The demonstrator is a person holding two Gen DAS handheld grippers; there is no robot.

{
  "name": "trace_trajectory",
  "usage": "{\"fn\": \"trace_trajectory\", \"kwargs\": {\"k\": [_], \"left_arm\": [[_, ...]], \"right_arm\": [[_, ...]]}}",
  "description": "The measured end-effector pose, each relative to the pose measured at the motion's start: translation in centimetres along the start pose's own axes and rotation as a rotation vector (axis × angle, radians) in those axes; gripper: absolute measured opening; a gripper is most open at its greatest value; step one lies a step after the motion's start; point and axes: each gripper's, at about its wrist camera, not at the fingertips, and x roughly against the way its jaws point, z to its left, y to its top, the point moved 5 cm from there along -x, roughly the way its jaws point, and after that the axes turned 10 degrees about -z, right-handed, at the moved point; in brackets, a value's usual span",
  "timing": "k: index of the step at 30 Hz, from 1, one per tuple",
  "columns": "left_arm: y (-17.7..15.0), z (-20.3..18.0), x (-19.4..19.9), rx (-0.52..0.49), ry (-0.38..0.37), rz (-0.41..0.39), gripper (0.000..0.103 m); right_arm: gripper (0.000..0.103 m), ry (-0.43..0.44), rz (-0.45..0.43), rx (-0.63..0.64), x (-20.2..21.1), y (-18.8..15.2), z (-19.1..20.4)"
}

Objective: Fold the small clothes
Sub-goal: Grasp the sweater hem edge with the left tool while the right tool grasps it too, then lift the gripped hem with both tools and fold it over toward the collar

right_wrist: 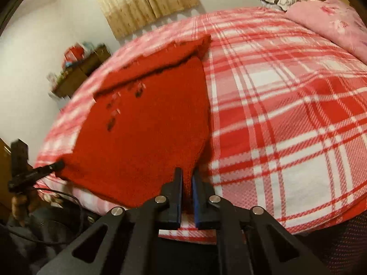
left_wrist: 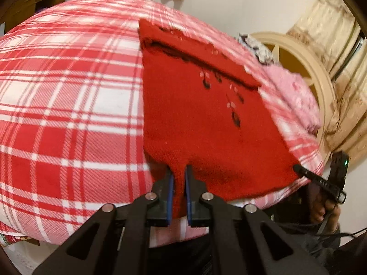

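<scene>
Both grippers are clamped on the near hem of a red knitted garment (left_wrist: 201, 119). From its own camera the left gripper (left_wrist: 178, 176) pinches the hem's near left corner between its blue pads, a fold of knit bunched up between them. The right gripper (right_wrist: 187, 178) pinches the near right corner the same way; its tip also shows in the left view at the garment's right corner (left_wrist: 298, 167).

That garment lies on a red-and-white checked bedspread (left_wrist: 68, 105), close to the bed's near edge, and the held hem sits just above the cloth. Wide bare bedspread stretches to the left of it in the left view and to the right in the right view.

Its long axis runs away from the grippers. At the far end a flap of the knit is folded over across its width (left_wrist: 197, 52). Beyond, a pink floral blanket (right_wrist: 332, 23) lies near the wooden headboard (left_wrist: 298, 52).
</scene>
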Motion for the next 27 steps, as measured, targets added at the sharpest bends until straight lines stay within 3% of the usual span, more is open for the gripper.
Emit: {"fn": "trace_trajectory", "kwargs": {"k": [10,20,27], "left_arm": [[4.4,-0.6,0.1,0.019,-0.041,-0.074,0.008],[9.5,-1.2,0.1,0.011,-0.079,-0.160,0.008],[12.2,-1.5,-0.1,0.007,-0.081,-0.190,0.008]], "right_arm": [[0.006,0.051,-0.149,0.002,1.8,4.9,1.4],[0.006,0.072,-0.303,0.035,1.5,12.1,3.9],[0.006,0.086,-0.356,0.057,1.1,14.8,5.4]]}}
